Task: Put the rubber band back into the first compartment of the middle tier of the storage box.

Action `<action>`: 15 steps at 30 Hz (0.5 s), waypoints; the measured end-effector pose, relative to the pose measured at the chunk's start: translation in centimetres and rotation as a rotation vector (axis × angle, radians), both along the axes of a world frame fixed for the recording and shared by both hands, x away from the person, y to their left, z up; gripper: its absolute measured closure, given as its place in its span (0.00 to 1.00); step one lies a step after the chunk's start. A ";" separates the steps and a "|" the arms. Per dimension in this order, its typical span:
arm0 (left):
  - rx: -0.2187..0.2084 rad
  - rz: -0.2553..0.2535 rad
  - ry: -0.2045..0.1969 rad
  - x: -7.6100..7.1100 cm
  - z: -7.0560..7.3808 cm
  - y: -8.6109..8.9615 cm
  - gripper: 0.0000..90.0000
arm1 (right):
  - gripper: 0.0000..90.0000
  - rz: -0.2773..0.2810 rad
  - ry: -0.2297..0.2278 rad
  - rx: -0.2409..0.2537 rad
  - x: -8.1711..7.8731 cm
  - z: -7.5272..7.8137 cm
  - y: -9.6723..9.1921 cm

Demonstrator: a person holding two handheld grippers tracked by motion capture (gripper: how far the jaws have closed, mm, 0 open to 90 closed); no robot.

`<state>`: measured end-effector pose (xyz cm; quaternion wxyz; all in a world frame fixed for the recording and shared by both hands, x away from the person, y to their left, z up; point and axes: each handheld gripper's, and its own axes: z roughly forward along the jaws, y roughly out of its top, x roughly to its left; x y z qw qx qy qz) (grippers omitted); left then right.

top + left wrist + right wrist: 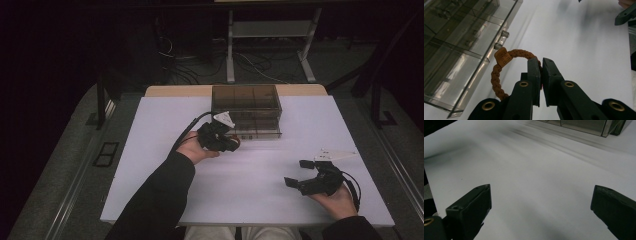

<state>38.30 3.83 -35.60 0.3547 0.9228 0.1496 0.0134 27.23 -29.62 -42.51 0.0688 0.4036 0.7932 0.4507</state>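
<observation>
High view: white counter [165,150] bearing a smoked transparent drawer box [245,102] at its far middle. Left tongs [231,143] hover just before the box front, closed on a brown braided bracelet [499,75], which hangs clear of the counter near the clear drawer handle [501,40]. A small brown tag [502,58] on the bracelet carries embossed marks too small to read. Right tongs [298,172] rest near the counter's right front, well apart from the box, jaws spread wide with nothing between them.
</observation>
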 end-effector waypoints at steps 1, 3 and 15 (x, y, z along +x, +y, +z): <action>-0.004 0.002 0.003 0.0 0.1 0.0 0.93 | 0.03 0.000 -0.001 0.000 0.0 0.0 0.0; -0.002 0.000 -0.008 0.3 0.4 0.1 0.94 | 0.03 -0.001 0.000 0.002 0.0 0.0 0.0; -0.024 0.031 -0.014 1.5 1.1 0.7 0.93 | 0.03 0.000 -0.005 0.000 0.0 0.0 -0.1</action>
